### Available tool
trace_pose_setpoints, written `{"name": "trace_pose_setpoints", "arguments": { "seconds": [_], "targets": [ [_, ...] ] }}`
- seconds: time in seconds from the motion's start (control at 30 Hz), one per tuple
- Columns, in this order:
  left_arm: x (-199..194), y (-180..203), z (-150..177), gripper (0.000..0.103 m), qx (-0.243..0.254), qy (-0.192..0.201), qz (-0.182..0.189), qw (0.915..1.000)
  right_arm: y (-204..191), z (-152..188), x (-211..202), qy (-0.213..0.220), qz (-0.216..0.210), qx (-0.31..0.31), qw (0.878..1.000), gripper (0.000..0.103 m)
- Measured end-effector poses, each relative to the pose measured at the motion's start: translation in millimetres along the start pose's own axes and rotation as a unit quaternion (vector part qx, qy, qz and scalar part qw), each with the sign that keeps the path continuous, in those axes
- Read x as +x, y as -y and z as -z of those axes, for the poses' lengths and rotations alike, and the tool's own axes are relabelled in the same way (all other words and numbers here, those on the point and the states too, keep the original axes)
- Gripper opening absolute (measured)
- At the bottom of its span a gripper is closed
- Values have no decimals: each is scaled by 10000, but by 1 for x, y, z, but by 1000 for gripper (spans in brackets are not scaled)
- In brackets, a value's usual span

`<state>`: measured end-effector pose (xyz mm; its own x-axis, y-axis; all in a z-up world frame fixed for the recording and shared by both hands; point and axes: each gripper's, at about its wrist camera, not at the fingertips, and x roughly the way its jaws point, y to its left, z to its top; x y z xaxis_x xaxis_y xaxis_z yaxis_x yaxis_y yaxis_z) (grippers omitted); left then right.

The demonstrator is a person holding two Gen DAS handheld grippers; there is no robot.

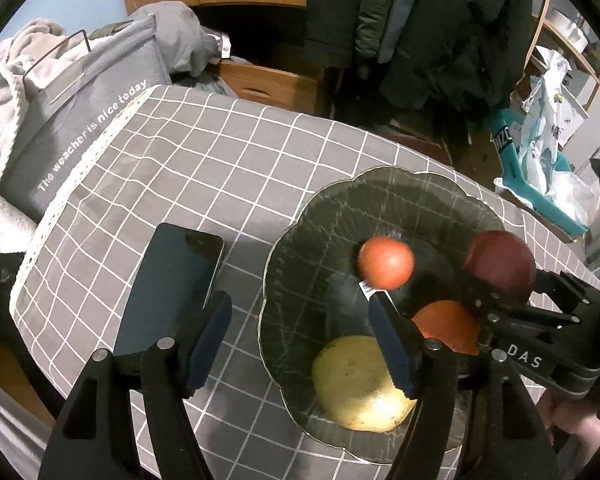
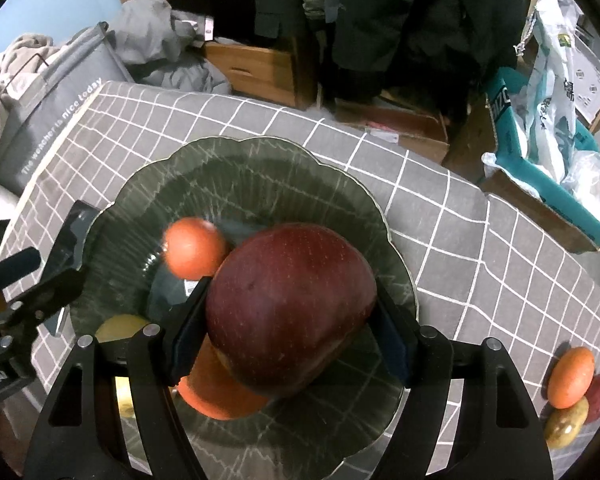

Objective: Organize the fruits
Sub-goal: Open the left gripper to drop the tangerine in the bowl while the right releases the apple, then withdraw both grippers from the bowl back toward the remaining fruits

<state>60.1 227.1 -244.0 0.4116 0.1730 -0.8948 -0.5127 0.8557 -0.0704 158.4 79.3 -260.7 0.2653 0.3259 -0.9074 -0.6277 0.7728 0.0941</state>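
The left tool (image 1: pixel 300 336) stands apart over the plate (image 1: pixel 400 192), beside the small orange fruit (image 1: pixel 386 262), pear (image 1: pixel 356 384) and orange (image 1: pixel 448 328). The right tool (image 2: pixel 288 344) clamps the red apple (image 2: pixel 292 308) above that plate; off to its right, three fruits (image 2: pixel 572 392) wait on the bench (image 2: pixel 480 260), so roughly half seems done.

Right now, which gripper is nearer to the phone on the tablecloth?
Left. The left gripper hangs open with one finger right beside the phone; the right gripper is over the plate, clamping the red apple.
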Motion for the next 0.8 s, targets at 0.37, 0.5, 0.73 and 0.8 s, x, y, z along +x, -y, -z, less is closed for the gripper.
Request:
{"name": "trace_pose_setpoints", "arguments": {
  "seconds": [0.37,0.5,0.73,0.8],
  "targets": [
    [-12,3,-1,72,31,125,63,9999,3,-9,-29,433,-68,63,9990,83],
    [-22,6,-1,73,37,207,100,9997,3,-10,-47,610,32,47,9981,83],
    [-48,13,-3,76,84,471,183,9987,7,-10,-89,1052,201,37,9942,84],
    [-55,16,-3,76,108,541,199,9983,9,-8,-102,1186,260,24,9926,84]
  ]
}}
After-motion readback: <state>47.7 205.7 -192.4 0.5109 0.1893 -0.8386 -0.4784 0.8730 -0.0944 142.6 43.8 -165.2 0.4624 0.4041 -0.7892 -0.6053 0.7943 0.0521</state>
